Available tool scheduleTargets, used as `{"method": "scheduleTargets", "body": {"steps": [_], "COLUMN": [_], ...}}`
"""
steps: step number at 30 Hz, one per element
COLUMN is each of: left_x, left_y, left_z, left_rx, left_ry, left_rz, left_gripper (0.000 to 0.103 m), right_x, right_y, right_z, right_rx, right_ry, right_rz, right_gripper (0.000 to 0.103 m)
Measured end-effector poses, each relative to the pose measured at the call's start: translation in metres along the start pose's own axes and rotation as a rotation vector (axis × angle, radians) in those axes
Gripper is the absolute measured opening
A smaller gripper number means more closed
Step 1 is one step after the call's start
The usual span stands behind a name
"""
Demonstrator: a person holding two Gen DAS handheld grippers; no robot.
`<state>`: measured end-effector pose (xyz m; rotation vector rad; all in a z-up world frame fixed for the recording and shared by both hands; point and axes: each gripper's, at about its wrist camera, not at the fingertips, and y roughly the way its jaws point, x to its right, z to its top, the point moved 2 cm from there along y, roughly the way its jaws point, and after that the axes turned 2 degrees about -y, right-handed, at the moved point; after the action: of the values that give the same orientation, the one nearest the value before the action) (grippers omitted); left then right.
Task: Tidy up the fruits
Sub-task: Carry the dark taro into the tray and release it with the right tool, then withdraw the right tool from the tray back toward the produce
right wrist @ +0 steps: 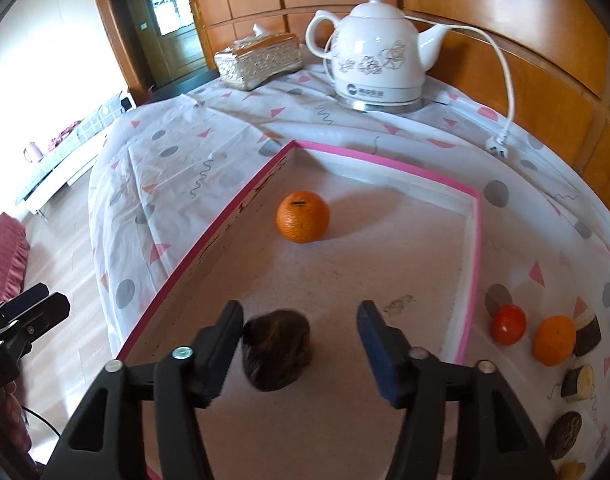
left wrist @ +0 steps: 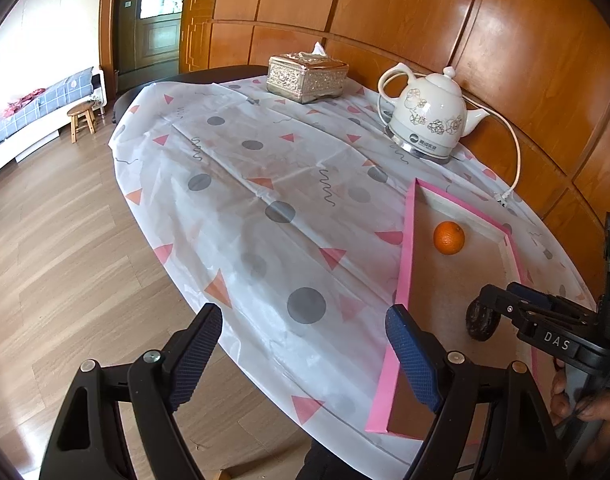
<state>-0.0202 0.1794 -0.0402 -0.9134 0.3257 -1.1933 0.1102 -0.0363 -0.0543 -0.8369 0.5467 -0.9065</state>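
Right gripper (right wrist: pixel 301 344) over two tray (right wrist: pixel 475 240) fruits

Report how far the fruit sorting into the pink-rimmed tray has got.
Done: one orange sits in the pink-rimmed tray. In hand: a dark brown fruit lies on the tray floor between the right gripper's parted fingers, apparently just set down. Left: a red fruit, another orange and several dark pieces remain on the tablecloth. The left gripper is open, empty.

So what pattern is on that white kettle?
Grey floral drawings on the white kettle, seen best in the right wrist view.
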Motion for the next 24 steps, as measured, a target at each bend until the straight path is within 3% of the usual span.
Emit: {"method": "scheduleTargets", "body": {"steps": [12,20,24], "left_x": [0.012,0.024,0.033], "left_y": [-0.007,-0.005,-0.005], "left_z": [-0.005,-0.009,-0.011], "left_rx": [0.013,0.007,0.004], "left_ry": [0.023,0.042,0.062], "left_rz": [-0.027,-0.043,-0.047], "left_gripper": [0.084,0.084,0.084], "right_x": [0.024,0.056,0.082], "right_y": [-0.048,-0.095,-0.114], "right_z": [-0.021,-0.062,-0.091], "right_rx": [0.093,0.148,0.135], "right_ry": [0.108,0.180,0.261], "right_rz": [-0.047,-0.161,-0.227], "right_gripper": [0.062,0.062,0.062]}}
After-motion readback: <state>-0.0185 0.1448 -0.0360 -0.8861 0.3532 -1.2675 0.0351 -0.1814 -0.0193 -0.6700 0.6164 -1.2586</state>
